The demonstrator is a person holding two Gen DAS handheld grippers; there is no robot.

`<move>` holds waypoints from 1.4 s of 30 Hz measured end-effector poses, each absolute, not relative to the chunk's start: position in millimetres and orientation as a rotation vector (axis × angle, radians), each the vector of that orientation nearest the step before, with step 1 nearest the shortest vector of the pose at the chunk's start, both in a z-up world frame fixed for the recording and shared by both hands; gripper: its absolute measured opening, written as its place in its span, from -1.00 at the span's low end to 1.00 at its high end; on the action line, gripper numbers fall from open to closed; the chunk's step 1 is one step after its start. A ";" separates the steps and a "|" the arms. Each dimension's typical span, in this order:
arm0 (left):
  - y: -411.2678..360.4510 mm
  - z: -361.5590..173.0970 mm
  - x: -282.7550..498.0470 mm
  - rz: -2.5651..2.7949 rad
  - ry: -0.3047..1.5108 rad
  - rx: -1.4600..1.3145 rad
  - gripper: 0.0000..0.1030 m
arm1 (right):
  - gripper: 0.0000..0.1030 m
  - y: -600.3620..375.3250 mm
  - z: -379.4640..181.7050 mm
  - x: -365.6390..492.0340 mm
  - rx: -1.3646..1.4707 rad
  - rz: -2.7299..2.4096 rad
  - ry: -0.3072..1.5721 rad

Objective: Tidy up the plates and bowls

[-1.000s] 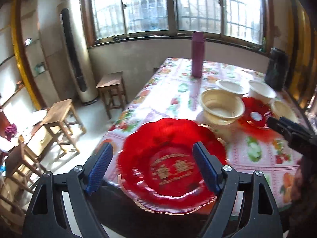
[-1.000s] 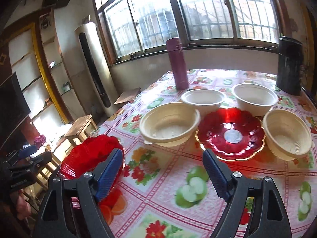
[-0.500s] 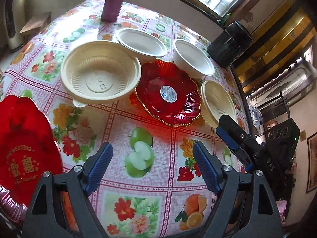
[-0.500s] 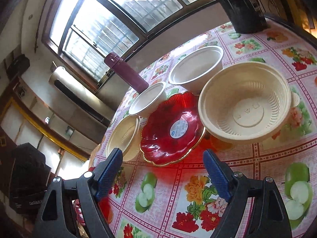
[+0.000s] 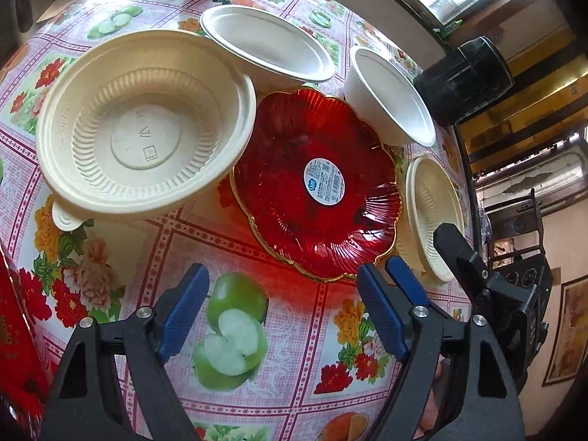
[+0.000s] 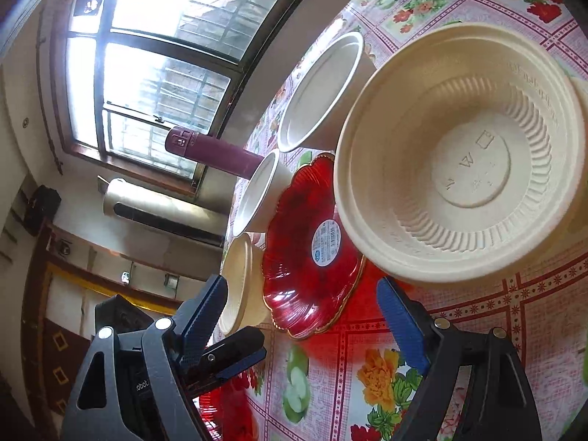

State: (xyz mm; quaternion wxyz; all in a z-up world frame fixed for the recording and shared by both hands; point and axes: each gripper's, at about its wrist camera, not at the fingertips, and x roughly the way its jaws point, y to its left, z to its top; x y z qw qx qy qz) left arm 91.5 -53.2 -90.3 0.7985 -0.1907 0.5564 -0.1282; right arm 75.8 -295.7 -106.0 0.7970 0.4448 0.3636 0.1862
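A red flower-shaped plate (image 5: 316,183) with a blue sticker lies mid-table, also in the right wrist view (image 6: 312,250). A cream ribbed bowl (image 5: 143,125) sits left of it; another cream bowl (image 5: 433,217) sits right of it, large in the right wrist view (image 6: 463,154). Two white bowls (image 5: 268,42) (image 5: 389,95) stand behind. A second red plate (image 5: 18,338) lies at the left edge. My left gripper (image 5: 283,308) is open and empty just short of the red plate. My right gripper (image 6: 301,316) is open and empty at the plate's near rim; it shows in the left view (image 5: 433,257).
A maroon flask (image 6: 217,150) and a black canister (image 5: 463,81) stand at the back of the flowered tablecloth (image 5: 235,349). The table edge runs along the right, with a dark chair (image 5: 522,220) beyond it.
Both grippers have tilted down and moved in toward the middle red plate, which fills more of each view. Their jaws stay open.
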 end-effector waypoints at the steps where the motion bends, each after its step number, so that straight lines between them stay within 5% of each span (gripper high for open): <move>1: -52.4 -91.7 94.6 -0.272 1.198 -0.425 0.60 | 0.66 -296.7 -109.0 78.8 0.971 0.394 0.786; 12: -47.5 -98.7 110.1 -0.277 1.193 -0.482 0.57 | 0.54 -293.4 -118.8 95.6 1.004 0.404 0.793; 25: -45.5 -105.7 123.4 -0.253 1.180 -0.435 -0.44 | -0.34 -296.8 -129.3 100.5 0.996 0.325 0.838; 31: -47.9 -107.0 124.6 -0.242 1.172 -0.384 -0.68 | -0.67 -295.4 -132.8 100.6 0.963 0.288 0.864; 42: -51.0 -108.5 114.4 -0.240 1.152 -0.346 -0.76 | -0.75 -287.7 -132.4 92.3 0.920 0.266 0.882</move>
